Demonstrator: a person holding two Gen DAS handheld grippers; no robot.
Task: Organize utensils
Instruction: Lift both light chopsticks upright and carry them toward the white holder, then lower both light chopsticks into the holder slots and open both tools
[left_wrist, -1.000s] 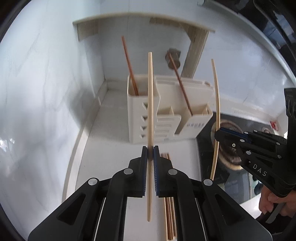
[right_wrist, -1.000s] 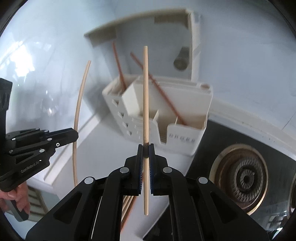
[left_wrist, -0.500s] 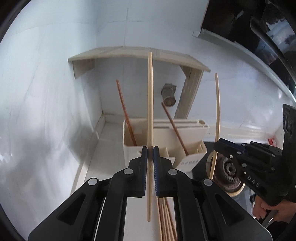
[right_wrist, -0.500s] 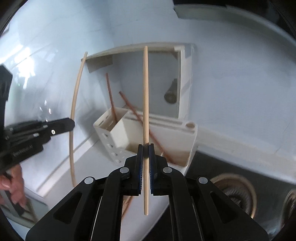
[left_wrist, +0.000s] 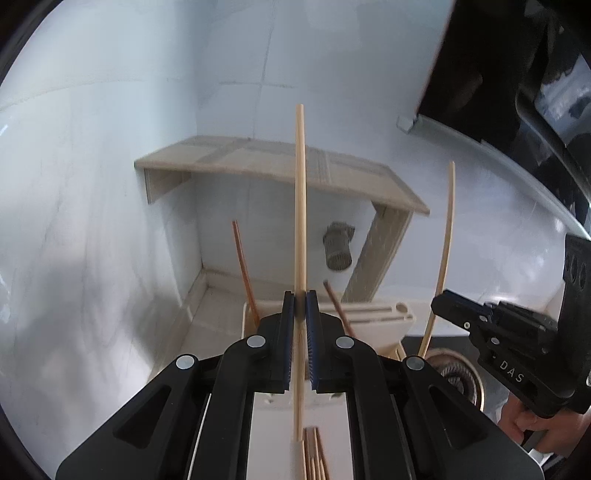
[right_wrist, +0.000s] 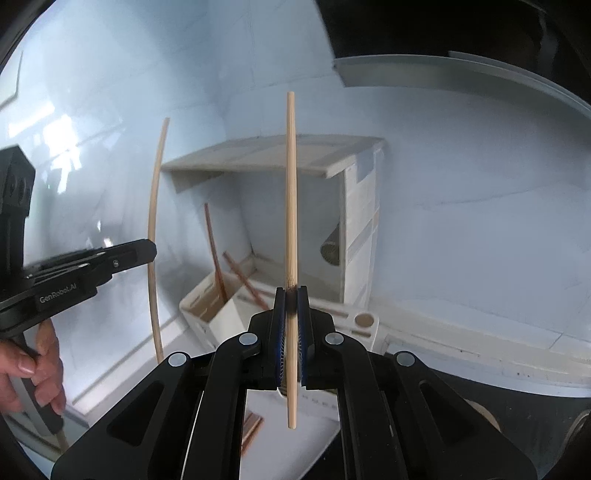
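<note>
My left gripper (left_wrist: 300, 295) is shut on a pale bamboo chopstick (left_wrist: 301, 206), held upright. My right gripper (right_wrist: 291, 291) is shut on a second pale chopstick (right_wrist: 291, 192), also upright. Each shows in the other's view: the right gripper (left_wrist: 439, 301) with its chopstick (left_wrist: 443, 251), the left gripper (right_wrist: 149, 253) with its chopstick (right_wrist: 153, 236). Both hover above a cream utensil holder (right_wrist: 207, 310) (left_wrist: 388, 314) holding two reddish-brown chopsticks (left_wrist: 242, 266) (right_wrist: 216, 254). More reddish chopsticks (left_wrist: 314, 461) (right_wrist: 251, 432) lie on the counter below.
A small wooden shelf (left_wrist: 277, 162) (right_wrist: 277, 155) stands in the tiled corner behind the holder, over a grey drain fitting (left_wrist: 338, 251). A gas burner (left_wrist: 458, 376) on a black hob lies to the right. White tiled walls close in left and behind.
Both grippers have risen and tilted up with their chopsticks. The holder has dropped low in both views, partly hidden behind the fingers, and the shelf top now shows.
</note>
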